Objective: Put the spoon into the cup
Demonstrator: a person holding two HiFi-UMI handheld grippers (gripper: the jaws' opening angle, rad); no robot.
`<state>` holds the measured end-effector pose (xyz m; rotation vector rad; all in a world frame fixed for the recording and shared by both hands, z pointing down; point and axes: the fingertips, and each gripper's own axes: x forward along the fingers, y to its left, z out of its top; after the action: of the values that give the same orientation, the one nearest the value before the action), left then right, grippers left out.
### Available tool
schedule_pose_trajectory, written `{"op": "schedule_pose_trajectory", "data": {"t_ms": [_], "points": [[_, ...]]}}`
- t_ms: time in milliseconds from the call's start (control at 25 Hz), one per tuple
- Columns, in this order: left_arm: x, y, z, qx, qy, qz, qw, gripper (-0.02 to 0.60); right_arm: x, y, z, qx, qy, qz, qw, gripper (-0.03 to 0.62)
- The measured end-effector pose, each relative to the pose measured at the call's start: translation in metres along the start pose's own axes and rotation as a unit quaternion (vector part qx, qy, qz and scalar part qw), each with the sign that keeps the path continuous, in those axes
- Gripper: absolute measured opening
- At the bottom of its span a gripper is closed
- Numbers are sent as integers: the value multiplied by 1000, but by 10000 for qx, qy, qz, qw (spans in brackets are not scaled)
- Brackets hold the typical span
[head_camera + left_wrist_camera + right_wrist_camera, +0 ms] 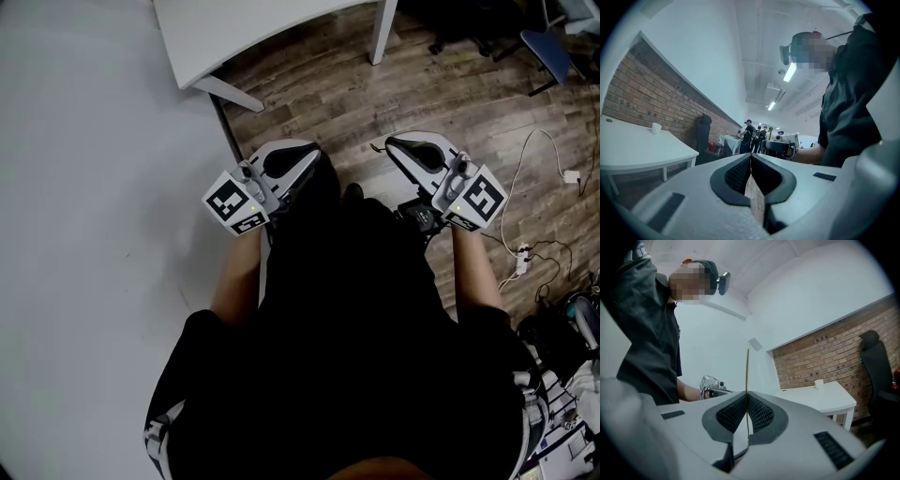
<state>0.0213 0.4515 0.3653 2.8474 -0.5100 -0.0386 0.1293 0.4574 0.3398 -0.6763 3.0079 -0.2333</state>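
Note:
I hold both grippers close in front of my body, pointing away over the wood floor. My right gripper (389, 143) (747, 397) is shut on a thin gold-coloured strip (747, 371), apparently the spoon's handle seen edge on. It stands up from between the jaws, and its bowl is hidden. My left gripper (314, 150) (751, 157) is shut with nothing in it. A small white cup (818, 384) (656, 128) stands far off on a white table (825, 399) by the brick wall. Each gripper shows in the other's view, the left (710, 386) and the right (780, 145).
The white table's corner (253, 28) and leg (382, 33) lie ahead of me. Cables and a power strip (520, 258) trail on the floor at right, near a blue chair (548, 47). A black office chair (876, 366) stands beside the table. Several people (750, 136) stand far back.

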Motion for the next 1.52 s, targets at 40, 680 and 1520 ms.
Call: {"op": "schedule_pose_trajectory", "data": {"t_ms": [40,680,1520], "points": [[0,4,-3,-37,4,-1,10000,17,2,-3,-3,19,25,-8,10000,8],[33,151,1,-482,-185,50,9987,17,67,-128,-9,249,529,-228,9980,8],[95,295,38,-779,-372,17,9963,17,127,-276,27,326,749,-223,9964,8]]}}
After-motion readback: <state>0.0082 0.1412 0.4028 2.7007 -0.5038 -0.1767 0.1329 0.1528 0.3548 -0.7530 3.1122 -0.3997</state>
